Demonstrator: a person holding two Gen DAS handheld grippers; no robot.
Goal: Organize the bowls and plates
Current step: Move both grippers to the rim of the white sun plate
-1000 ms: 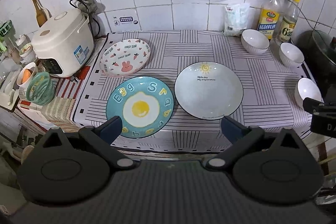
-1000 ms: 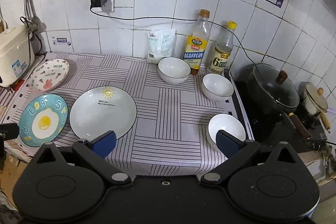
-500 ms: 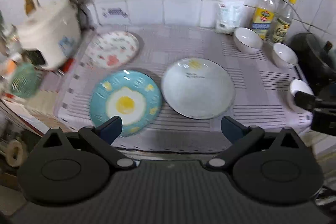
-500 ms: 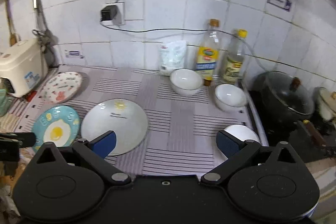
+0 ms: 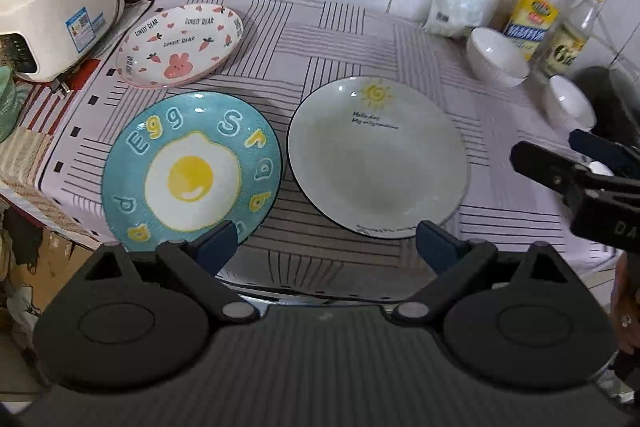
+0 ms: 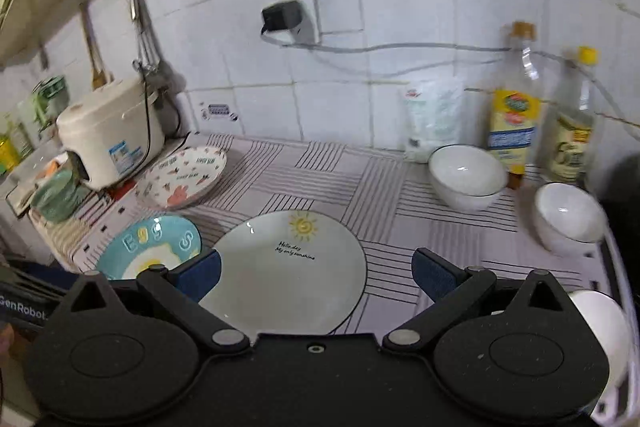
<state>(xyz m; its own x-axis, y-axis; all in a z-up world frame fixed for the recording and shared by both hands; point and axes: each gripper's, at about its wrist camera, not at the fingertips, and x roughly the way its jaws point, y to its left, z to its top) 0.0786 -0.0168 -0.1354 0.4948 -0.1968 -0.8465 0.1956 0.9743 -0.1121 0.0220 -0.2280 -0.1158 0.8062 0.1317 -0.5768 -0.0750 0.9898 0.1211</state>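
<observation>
The left tool (image 5: pixel 326 247) hangs above the near edge of the desk (image 5: pixel 340 39), its blue pads spread wide with nothing between them, though its jaws have just been closing a little. Its left pad sits over the near rim of the blue egg plate (image 5: pixel 192 167), and its right pad hangs just off the near rim of the pale sun plate (image 5: pixel 376 163). These two plates lie side by side on the striped cloth, close but apart. Behind the egg plate, nearer the wall, lies the pink rabbit plate (image 5: pixel 182 45), beside the white rice cooker (image 5: pixel 56 7). The right tool (image 6: pixel 316 273) also stands wide and empty, held over the sun plate (image 6: pixel 288 271), its left pad above that plate's left rim and its right pad above bare cloth. Three white bowls stand apart on the right side of the desk: one bowl (image 6: pixel 466 177) near the wall in front of a white packet (image 6: pixel 434 121) and a yellow-labelled bottle (image 6: pixel 514 115), a second bowl (image 6: pixel 568 217) further right by another bottle (image 6: pixel 570 135), and a third bowl (image 6: pixel 600 327) at the near right corner, half hidden behind the right tool's body. In the left wrist view, the right tool's dark fingers (image 5: pixel 560 167) reach in from the right edge.
</observation>
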